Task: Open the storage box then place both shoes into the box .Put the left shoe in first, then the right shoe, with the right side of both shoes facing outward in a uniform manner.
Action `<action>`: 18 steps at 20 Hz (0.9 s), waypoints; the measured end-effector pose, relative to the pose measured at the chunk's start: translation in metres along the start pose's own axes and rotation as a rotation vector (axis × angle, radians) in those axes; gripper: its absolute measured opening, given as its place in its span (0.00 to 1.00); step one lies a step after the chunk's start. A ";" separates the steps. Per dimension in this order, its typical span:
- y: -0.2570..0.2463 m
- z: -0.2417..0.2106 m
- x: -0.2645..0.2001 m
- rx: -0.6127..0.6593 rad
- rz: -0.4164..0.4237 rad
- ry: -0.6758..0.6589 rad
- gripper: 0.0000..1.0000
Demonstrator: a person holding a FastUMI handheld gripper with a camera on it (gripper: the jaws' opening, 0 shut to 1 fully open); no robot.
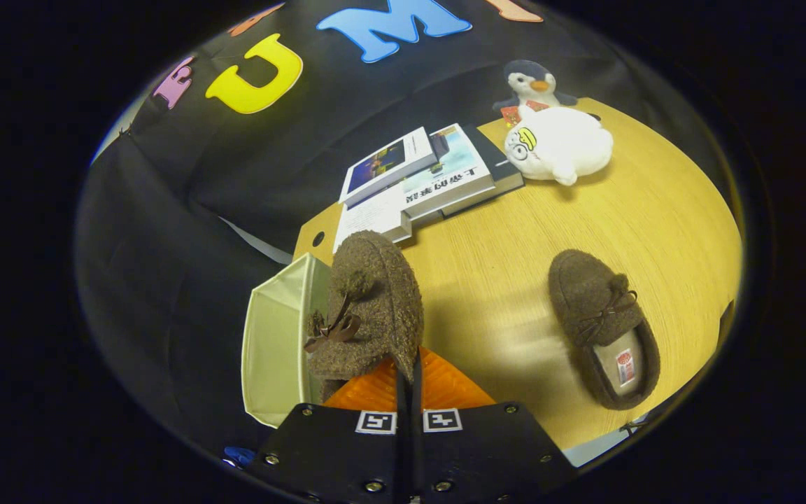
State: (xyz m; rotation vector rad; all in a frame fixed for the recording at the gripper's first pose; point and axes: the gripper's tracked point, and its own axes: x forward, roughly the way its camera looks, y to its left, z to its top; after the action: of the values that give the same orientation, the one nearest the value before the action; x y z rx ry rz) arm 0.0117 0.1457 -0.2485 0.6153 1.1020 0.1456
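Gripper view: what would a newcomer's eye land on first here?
The brown fuzzy shoe pinched in the gripper stands out, lifted beside the open pale storage box. Its mate, the second shoe, lies on the wooden table off to the side. Beyond them sit a white plush toy, a penguin toy and stacked books.

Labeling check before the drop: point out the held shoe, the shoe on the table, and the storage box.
held shoe (375, 294): gripper view, fuzzy upper, gripped between the closed fingers.
shoe on table (595, 301): gripper view, toe area by the bow.
storage box (273, 350): gripper view, pale side wall.
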 end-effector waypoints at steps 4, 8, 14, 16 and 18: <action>0.040 0.010 -0.003 -0.016 0.034 -0.023 0.00; 0.082 0.009 0.006 -0.023 0.075 -0.024 0.00; 0.127 -0.018 0.042 -0.050 0.088 0.010 0.00; 0.136 -0.030 0.056 -0.063 0.079 0.025 0.00; 0.147 -0.042 0.069 -0.059 0.084 0.042 0.00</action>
State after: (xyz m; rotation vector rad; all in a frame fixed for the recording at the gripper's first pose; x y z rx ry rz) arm 0.0350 0.3112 -0.2378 0.6083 1.1093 0.2641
